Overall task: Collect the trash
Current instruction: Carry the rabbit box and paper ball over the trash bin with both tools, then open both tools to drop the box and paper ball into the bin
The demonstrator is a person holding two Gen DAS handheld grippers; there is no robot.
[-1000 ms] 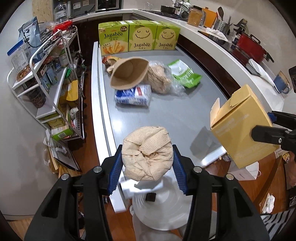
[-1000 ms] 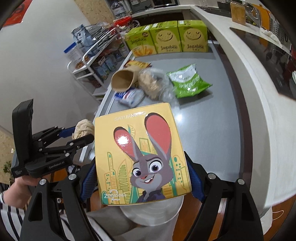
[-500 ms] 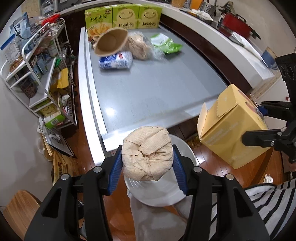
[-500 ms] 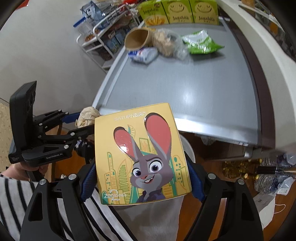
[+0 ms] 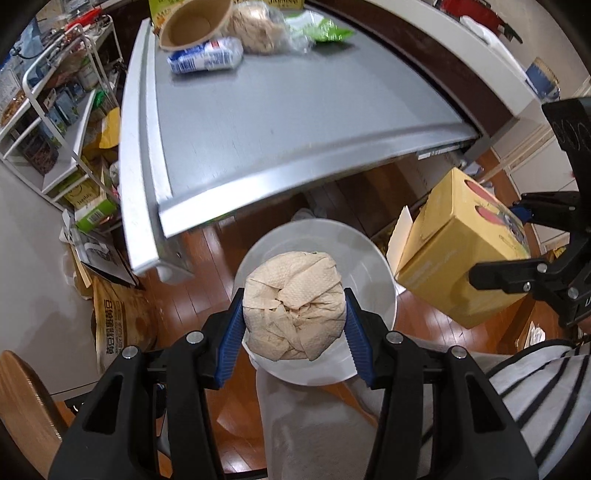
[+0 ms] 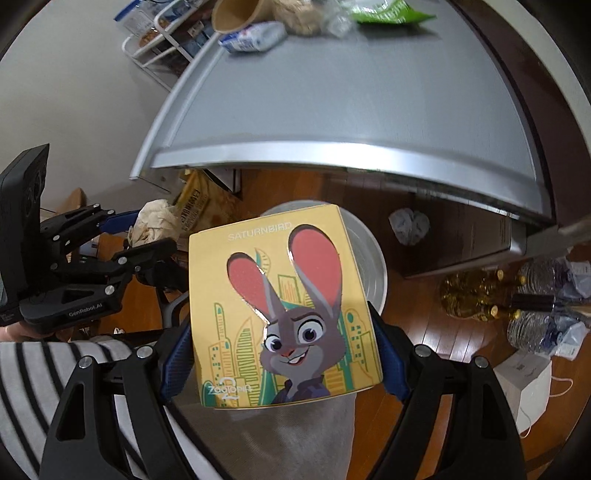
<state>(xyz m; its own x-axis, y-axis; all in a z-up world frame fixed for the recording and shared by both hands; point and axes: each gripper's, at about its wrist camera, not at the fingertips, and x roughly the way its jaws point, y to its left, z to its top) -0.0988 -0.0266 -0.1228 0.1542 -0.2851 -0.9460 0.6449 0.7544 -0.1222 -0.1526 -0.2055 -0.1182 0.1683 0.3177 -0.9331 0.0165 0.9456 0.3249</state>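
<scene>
My left gripper (image 5: 293, 326) is shut on a crumpled beige paper wad (image 5: 293, 304) and holds it directly above the open white trash bin (image 5: 373, 266) on the floor. My right gripper (image 6: 284, 354) is shut on a yellow cardboard box (image 6: 280, 310) printed with a cartoon rabbit, held above the same bin (image 6: 373, 258). The box (image 5: 461, 258) is to the right of the bin in the left wrist view. The paper wad (image 6: 155, 221) and left gripper (image 6: 129, 236) appear at the left in the right wrist view.
The grey table (image 5: 295, 107) lies beyond the bin; at its far end are a paper bowl (image 5: 195, 22), a blue-white packet (image 5: 207, 59), a clear bag (image 5: 266, 26) and a green bag (image 5: 321, 29). A white wire shelf (image 5: 55, 110) stands left. Bottles (image 6: 535, 314) lie on the wooden floor.
Both grippers have pulled back from over the table and tilted down; the paper wad and the box now hang over the white bin on the floor.
</scene>
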